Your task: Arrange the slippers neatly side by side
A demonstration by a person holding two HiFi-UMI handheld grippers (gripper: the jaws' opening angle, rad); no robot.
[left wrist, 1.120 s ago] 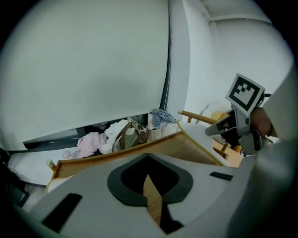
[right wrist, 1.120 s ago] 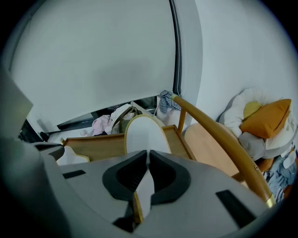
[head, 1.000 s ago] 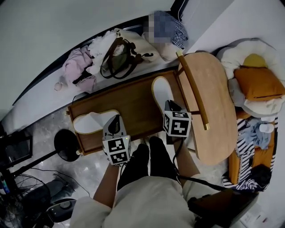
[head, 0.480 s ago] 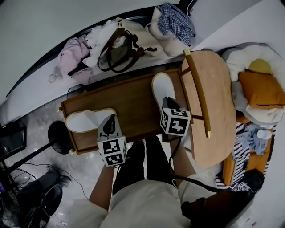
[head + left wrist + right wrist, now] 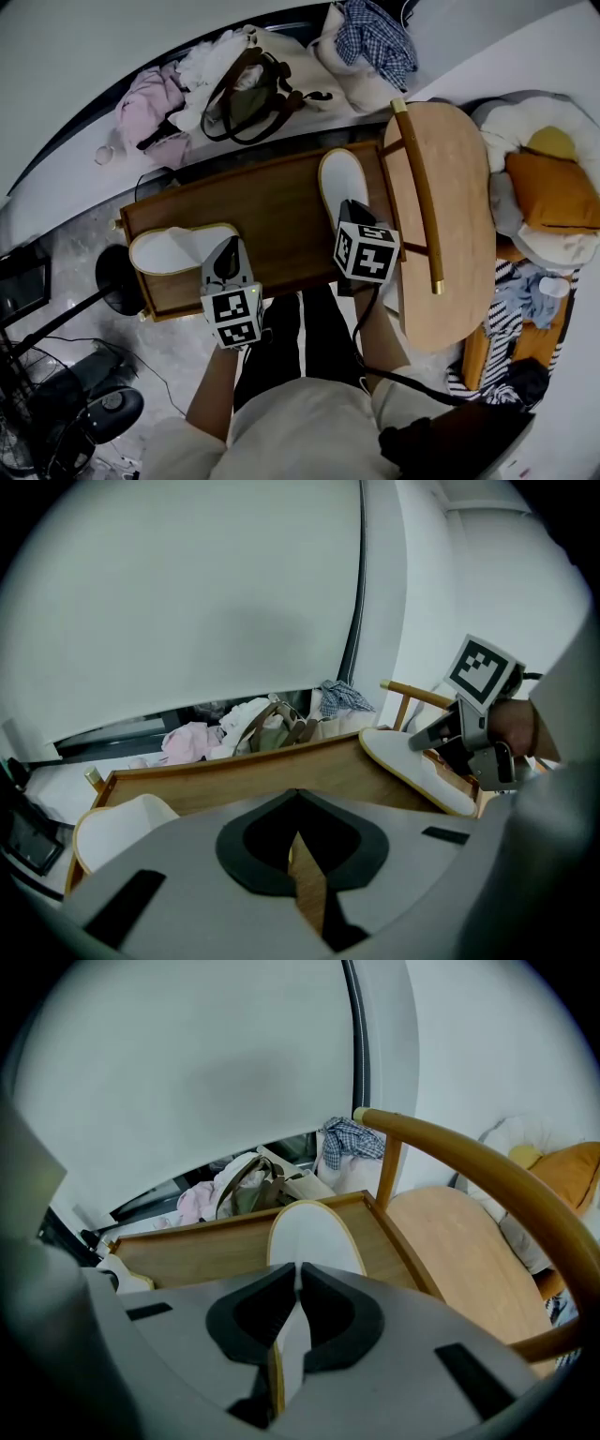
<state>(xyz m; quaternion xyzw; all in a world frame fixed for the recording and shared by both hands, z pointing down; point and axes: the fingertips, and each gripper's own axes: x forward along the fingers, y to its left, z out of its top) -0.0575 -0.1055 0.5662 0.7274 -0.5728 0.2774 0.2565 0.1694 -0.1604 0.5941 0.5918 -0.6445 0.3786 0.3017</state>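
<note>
We see a cream short-sleeved shirt [image 5: 300,427] and black trousers [image 5: 314,333] on the person. The left gripper [image 5: 298,841] and right gripper [image 5: 298,1283] match: light grey shells, black pads round the jaws and black slots on the housing. Each carries a white cube with black square markers, left cube [image 5: 232,317] and right cube [image 5: 367,255]. We also see one thin black cable [image 5: 359,349] coming off the right gripper.
</note>
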